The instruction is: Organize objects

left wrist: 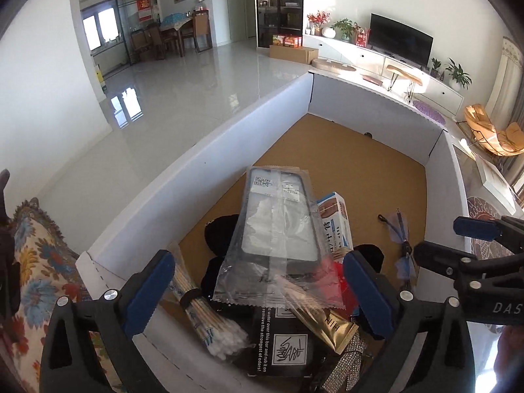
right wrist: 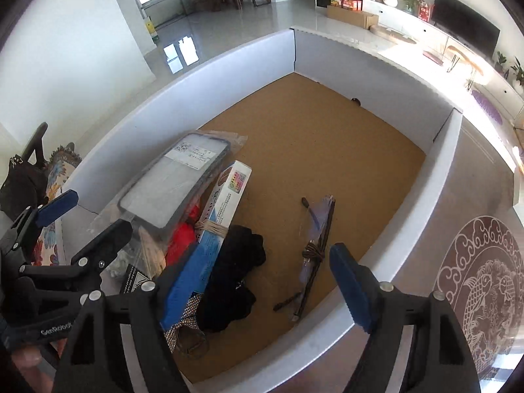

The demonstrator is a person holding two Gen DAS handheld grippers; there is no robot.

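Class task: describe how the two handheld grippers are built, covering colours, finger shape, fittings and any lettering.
Both the left gripper and right gripper have black plastic frames with triangular cut-outs, silver round fasteners, and long blue ridged pads. White lettering marks their bodies, only partly readable.

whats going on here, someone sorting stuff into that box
Yes. A person holds two grippers over a white box with a cork floor. Both the left gripper and the right gripper are open and hold nothing. A bagged phone case tops a pile in one corner; a small bagged item lies apart.
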